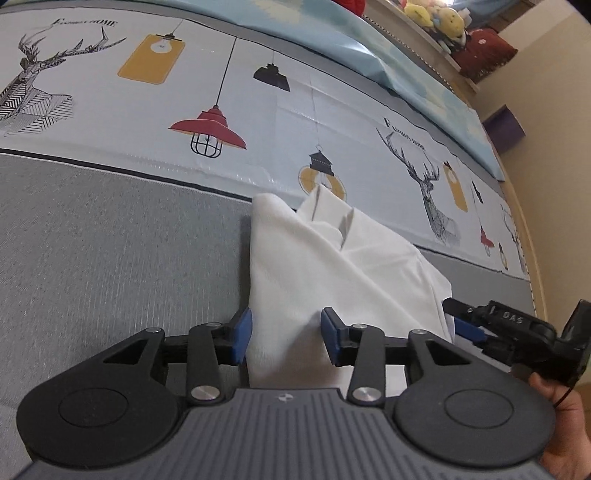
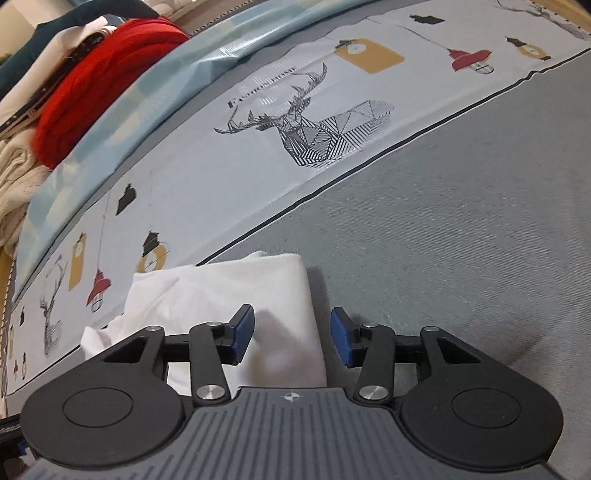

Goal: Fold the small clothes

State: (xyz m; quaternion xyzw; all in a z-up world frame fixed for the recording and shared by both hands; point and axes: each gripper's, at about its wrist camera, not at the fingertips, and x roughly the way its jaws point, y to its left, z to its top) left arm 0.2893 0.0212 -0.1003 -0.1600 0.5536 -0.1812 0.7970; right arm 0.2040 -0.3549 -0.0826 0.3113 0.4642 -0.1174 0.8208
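Left wrist view: left gripper (image 1: 286, 336) is seen partly open, nothing gripped; the white garment (image 1: 325, 266) lies between and beyond the fingers (image 1: 242, 334), pads clear of cloth, probably just laid down. The right gripper (image 1: 471, 325) is seen beside its far edge.

Right wrist view: right gripper (image 2: 291, 334) is likewise parted, empty; the garment's folded edge (image 2: 312, 314) runs between the fingers. Bare grey table (image 2: 461, 221) lies open to the right.

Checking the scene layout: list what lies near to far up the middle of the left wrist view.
Left tool, white garment, grey cloth surface edge stripe, printed lamp-and-deer band, light blue sheet, plush toys.
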